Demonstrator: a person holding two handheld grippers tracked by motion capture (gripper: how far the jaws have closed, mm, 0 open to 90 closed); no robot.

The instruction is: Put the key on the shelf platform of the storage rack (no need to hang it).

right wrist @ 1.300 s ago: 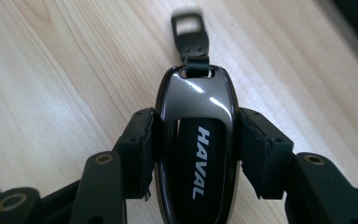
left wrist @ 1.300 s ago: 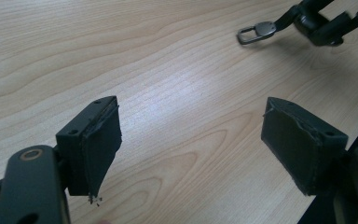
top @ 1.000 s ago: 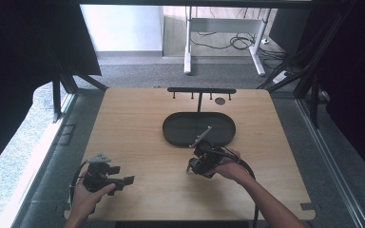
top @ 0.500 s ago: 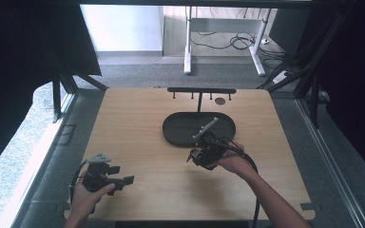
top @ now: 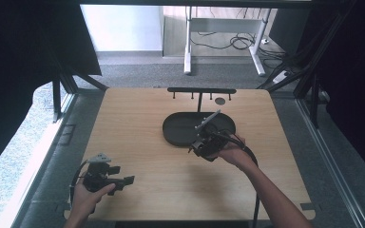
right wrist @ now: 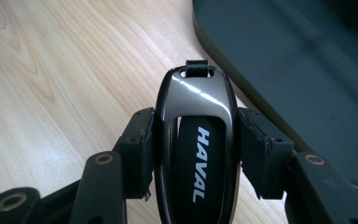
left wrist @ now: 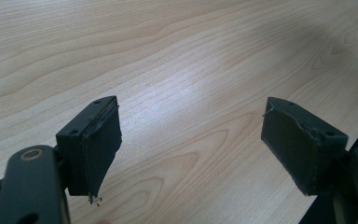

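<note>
Clamping the key fob lengthwise, the right gripper points its loop end toward the tray — left gripper gapes.

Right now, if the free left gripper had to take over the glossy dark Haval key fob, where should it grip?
Probably the top end of the glossy dark Haval key fob, near its small black strap loop. The right gripper already clamps both long flanks mid-body, leaving that end exposed. Come from the black oval tray side, pads on the front and back faces.
</note>
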